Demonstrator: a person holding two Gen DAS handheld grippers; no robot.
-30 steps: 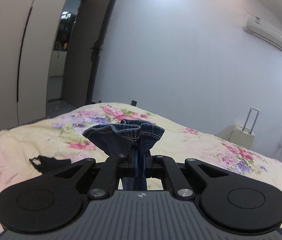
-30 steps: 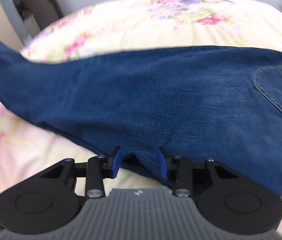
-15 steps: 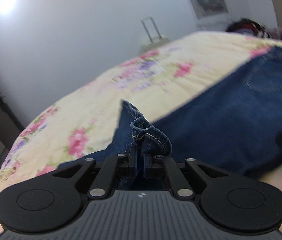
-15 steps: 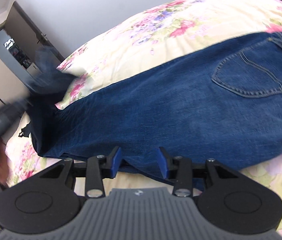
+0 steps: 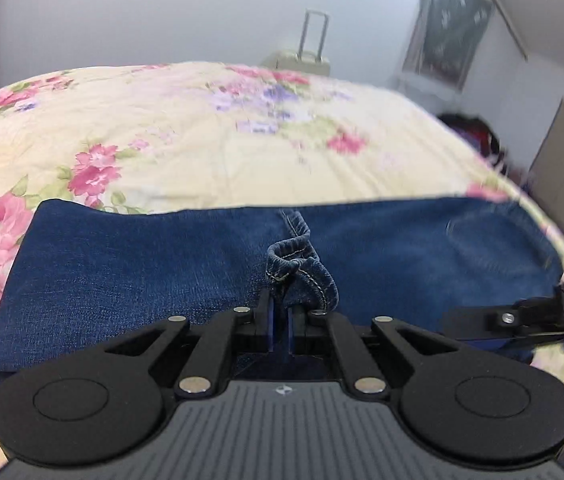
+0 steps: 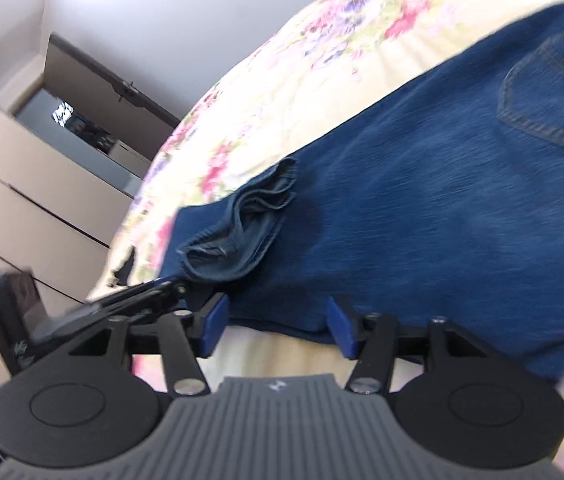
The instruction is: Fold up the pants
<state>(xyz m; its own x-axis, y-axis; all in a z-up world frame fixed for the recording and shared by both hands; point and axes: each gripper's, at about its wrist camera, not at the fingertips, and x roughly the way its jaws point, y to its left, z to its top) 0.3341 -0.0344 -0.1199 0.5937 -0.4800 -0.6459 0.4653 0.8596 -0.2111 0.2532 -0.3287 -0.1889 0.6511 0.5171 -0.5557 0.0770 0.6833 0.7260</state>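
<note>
Dark blue jeans point(image 5: 142, 276) lie folded across the flowered bed point(image 5: 210, 136). My left gripper point(image 5: 280, 320) is shut on the bunched leg hem point(image 5: 302, 268) and holds it low over the middle of the jeans. In the right wrist view the jeans point(image 6: 422, 208) show a back pocket point(image 6: 554, 100) at the right, and the hem point(image 6: 238, 232) hangs from the left gripper point(image 6: 170, 290). My right gripper point(image 6: 276, 328) is open and empty at the near edge of the jeans; it also shows in the left wrist view point(image 5: 522, 318).
A pale suitcase point(image 5: 302, 56) stands beyond the bed by the wall. A framed picture point(image 5: 446, 40) hangs at the right, with dark clutter point(image 5: 470, 128) below it. Wardrobe panels point(image 6: 14, 200) and an open door point(image 6: 94, 92) lie left of the bed.
My left gripper has swung the leg hem over and down across the jeans, folding the leg onto the seat part. My right gripper has stayed open at the near edge.
</note>
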